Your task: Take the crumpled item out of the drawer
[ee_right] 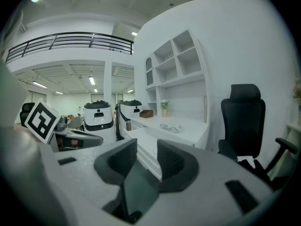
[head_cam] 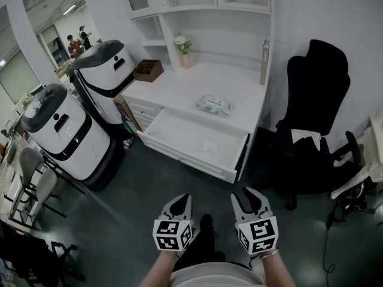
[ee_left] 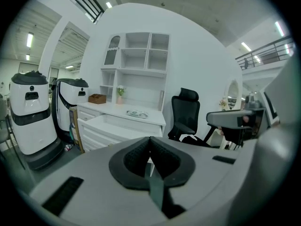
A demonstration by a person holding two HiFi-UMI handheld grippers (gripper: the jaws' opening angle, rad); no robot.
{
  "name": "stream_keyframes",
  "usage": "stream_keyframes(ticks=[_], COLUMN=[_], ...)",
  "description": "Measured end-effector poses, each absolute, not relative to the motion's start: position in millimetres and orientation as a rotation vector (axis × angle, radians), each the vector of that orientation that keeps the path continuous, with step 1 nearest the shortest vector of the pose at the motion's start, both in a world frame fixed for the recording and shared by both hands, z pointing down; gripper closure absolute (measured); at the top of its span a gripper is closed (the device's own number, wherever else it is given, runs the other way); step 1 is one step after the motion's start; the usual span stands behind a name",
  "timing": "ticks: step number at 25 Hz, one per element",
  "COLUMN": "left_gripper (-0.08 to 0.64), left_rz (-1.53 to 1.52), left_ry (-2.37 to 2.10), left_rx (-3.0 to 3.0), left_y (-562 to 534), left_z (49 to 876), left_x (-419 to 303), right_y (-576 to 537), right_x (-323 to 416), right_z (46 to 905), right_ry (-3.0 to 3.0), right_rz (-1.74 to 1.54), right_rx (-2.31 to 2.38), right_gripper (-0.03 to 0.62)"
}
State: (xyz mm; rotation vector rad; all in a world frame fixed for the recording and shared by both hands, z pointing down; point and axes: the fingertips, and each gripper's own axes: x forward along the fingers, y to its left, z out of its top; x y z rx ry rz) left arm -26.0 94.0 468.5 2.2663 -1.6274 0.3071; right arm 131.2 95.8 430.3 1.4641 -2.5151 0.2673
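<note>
A white desk (head_cam: 239,82) stands ahead with its wide drawer (head_cam: 191,160) pulled out. A small white crumpled item (head_cam: 209,144) lies on the drawer's floor, right of its middle. Both grippers hang low in front of the person, well short of the drawer and over the dark floor. My left gripper (head_cam: 181,200) is shut with nothing between its pads (ee_left: 149,140). My right gripper (head_cam: 248,195) stands open and empty, its jaws clearly apart in the right gripper view (ee_right: 146,147). The drawer (ee_left: 117,125) shows small and far off in the left gripper view; the crumpled item cannot be made out there.
A pack of wipes (head_cam: 214,105) lies on the desktop, with a brown box (head_cam: 148,70), a flower vase (head_cam: 184,45) and an upright book (head_cam: 264,61) farther back. Two white-and-black robots (head_cam: 60,130) (head_cam: 106,70) stand left of the desk; a black office chair (head_cam: 314,118) stands at its right.
</note>
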Motion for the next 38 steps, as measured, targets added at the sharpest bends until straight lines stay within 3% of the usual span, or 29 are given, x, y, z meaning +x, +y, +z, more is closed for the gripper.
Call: stream_keyframes(ticks=[22, 38], left_gripper=[0.566, 0.566], left_rz=[0.272, 0.280], left_ry=[-1.542, -1.554], left_rx=[2.252, 2.210], left_y=[-95.9, -143.2], left_z=[477.2, 488.0], left_x=[-92.4, -125.2], right_y=[-88.7, -142.7], right_x=[67.1, 45.6], right_z=[440.4, 470.5], right_ry=[-2.401, -2.349], right_rz=[0.141, 0.112], right_rx=[1.385, 1.259], right_gripper=[0.475, 0.474])
